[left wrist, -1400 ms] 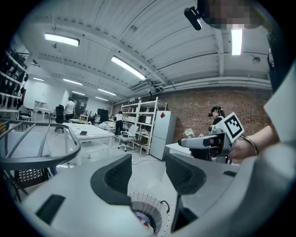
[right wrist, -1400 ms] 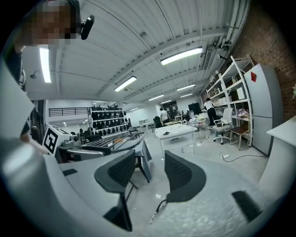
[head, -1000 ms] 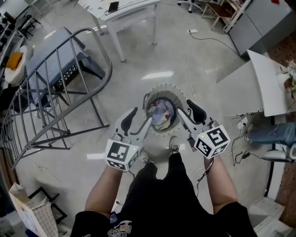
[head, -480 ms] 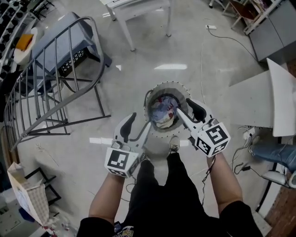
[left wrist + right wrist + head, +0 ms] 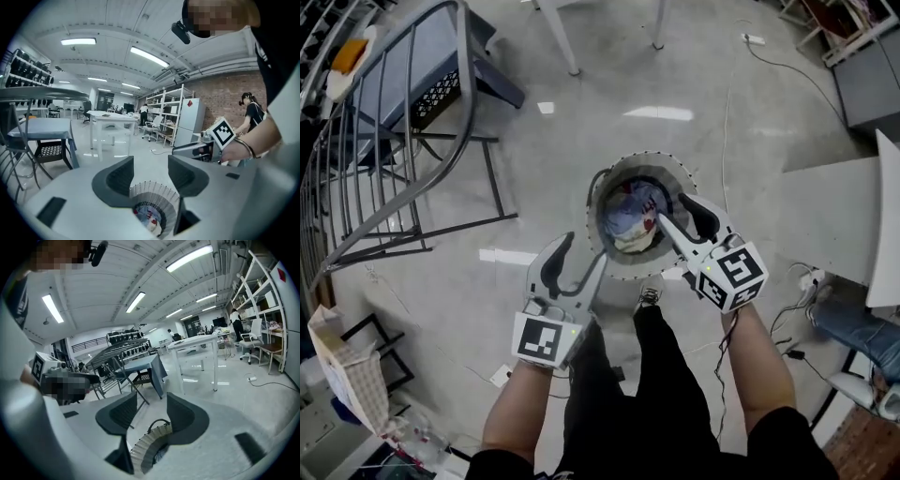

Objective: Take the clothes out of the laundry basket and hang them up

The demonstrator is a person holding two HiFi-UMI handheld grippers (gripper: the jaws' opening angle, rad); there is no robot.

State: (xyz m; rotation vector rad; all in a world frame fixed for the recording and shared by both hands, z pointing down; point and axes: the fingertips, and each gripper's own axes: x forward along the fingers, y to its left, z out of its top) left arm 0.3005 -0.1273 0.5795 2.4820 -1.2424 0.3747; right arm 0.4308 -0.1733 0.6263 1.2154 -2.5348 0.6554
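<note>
A round pleated laundry basket (image 5: 605, 255) stands on the floor just in front of the person's feet, with a heap of blue, white and red clothes (image 5: 633, 211) inside. My left gripper (image 5: 579, 253) hovers open over the floor at the basket's near left rim. Its own view looks between its jaws down at the basket (image 5: 159, 197) and clothes (image 5: 149, 218). My right gripper (image 5: 677, 214) stands open over the basket's right rim. In its own view the basket (image 5: 145, 446) lies below the jaws. Neither gripper holds anything.
A grey metal drying rack (image 5: 403, 141) stands to the left, also seen in the right gripper view (image 5: 112, 355). A blue-draped stand with a black crate (image 5: 436, 89) sits behind it. White table legs (image 5: 567, 42) are ahead, and a white tabletop (image 5: 886, 225) and cables (image 5: 797, 281) lie to the right.
Both grippers have sunk toward the basket, which now looks larger and closer. The right gripper has come over its right rim. The jaws kept the same opening.
</note>
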